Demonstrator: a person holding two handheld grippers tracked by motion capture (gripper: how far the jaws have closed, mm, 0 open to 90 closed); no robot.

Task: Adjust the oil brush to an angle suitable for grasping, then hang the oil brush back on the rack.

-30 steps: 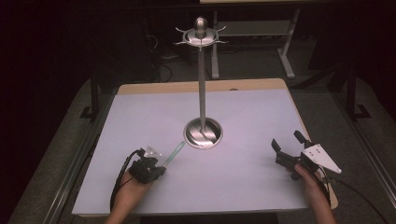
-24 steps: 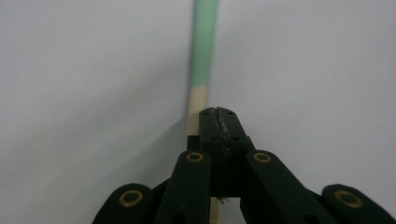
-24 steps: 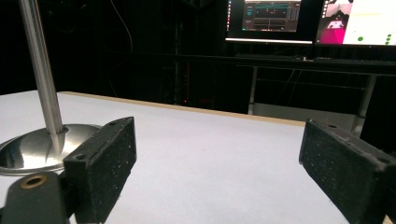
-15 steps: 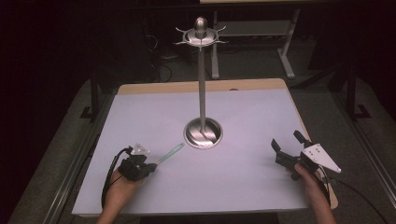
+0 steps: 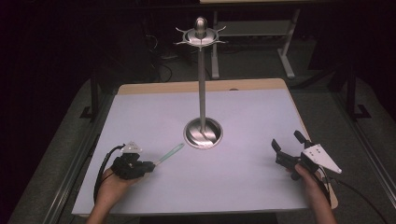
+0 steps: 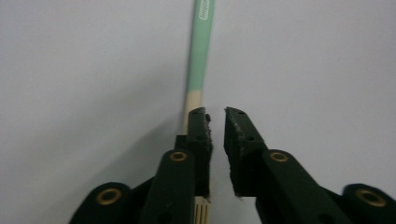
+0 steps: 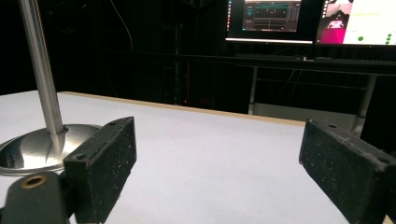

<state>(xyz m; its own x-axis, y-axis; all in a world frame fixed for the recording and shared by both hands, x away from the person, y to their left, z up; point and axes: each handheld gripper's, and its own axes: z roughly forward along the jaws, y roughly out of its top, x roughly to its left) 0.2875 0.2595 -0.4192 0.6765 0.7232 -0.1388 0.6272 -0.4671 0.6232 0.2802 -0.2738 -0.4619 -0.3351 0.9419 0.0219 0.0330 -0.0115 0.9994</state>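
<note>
A mint-green toothbrush [image 5: 169,153] lies flat on the white table [image 5: 252,107], with its handle pointing toward the metal stand [image 5: 203,132]. My left gripper [image 5: 150,164] sits low at the brush's near end. In the left gripper view the jaws [image 6: 215,112] stand a narrow gap apart with bare table between them. The toothbrush [image 6: 200,56] runs under and beside the left jaw, not between the two. My right gripper [image 5: 286,138] hovers wide open at the right of the table, holding nothing. In its own view the gripper [image 7: 217,140] faces the stand's pole [image 7: 42,74].
The tall steel stand has a round base at the table's middle and a hooked crown [image 5: 201,33] on top. Beyond the far edge are dark desk legs and lit monitors [image 7: 271,18]. A person's hands hold both grippers at the near edge.
My left gripper has slid a little to the left, back along the toothbrush. The brush has stayed where it lay. The right gripper has not moved.
</note>
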